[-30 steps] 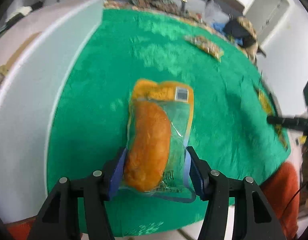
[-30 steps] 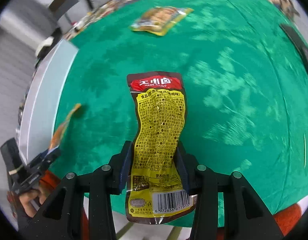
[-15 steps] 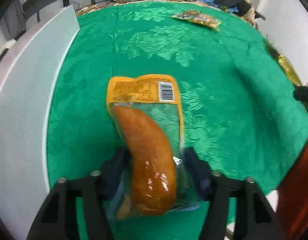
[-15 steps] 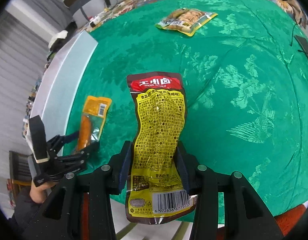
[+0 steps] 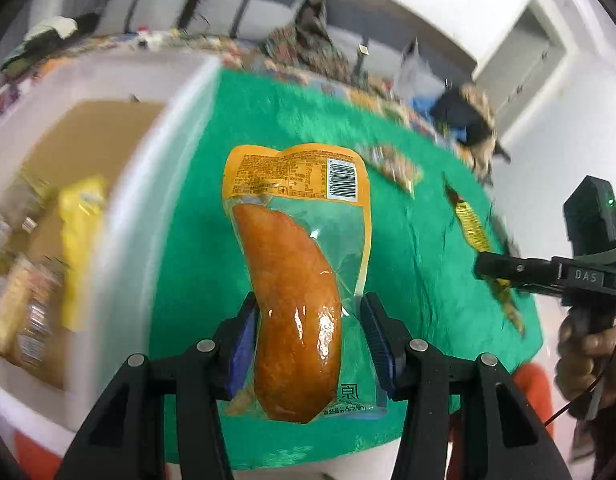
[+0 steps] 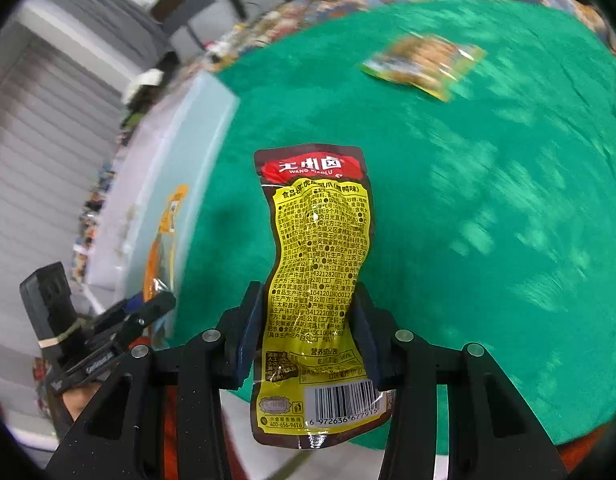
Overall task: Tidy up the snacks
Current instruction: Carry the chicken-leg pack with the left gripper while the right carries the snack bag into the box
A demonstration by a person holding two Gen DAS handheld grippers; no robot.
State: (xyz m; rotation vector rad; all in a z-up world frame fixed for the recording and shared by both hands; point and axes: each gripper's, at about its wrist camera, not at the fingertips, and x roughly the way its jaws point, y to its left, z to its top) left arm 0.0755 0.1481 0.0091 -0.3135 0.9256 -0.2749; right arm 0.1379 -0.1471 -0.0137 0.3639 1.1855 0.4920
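My left gripper [image 5: 310, 312] is shut on a clear-and-orange sausage packet [image 5: 295, 240] and holds it off the green tablecloth [image 5: 267, 120], beside the white box [image 5: 155, 184]. My right gripper [image 6: 310, 300] is shut on a yellow and dark-red snack packet [image 6: 320, 248], also held above the cloth. In the right wrist view the left gripper [image 6: 163, 300] and its sausage packet [image 6: 163, 240] hang in front of the box wall [image 6: 175, 168]. The left wrist view shows the right gripper [image 5: 484, 270] at the right edge with the yellow packet [image 5: 472, 228] edge-on.
The white box holds several snack packs on a cardboard floor [image 5: 87, 136], among them a yellow one [image 5: 81, 232]. One more snack packet [image 6: 424, 66] lies flat on the far part of the cloth. A person's hand [image 5: 584, 352] holds the right gripper's handle. Chairs and clutter stand behind the table.
The left gripper closed on the sausage packet and lifted it off the cloth; the box's inside has come into view. The right gripper rose and shifted with the yellow packet still in it.
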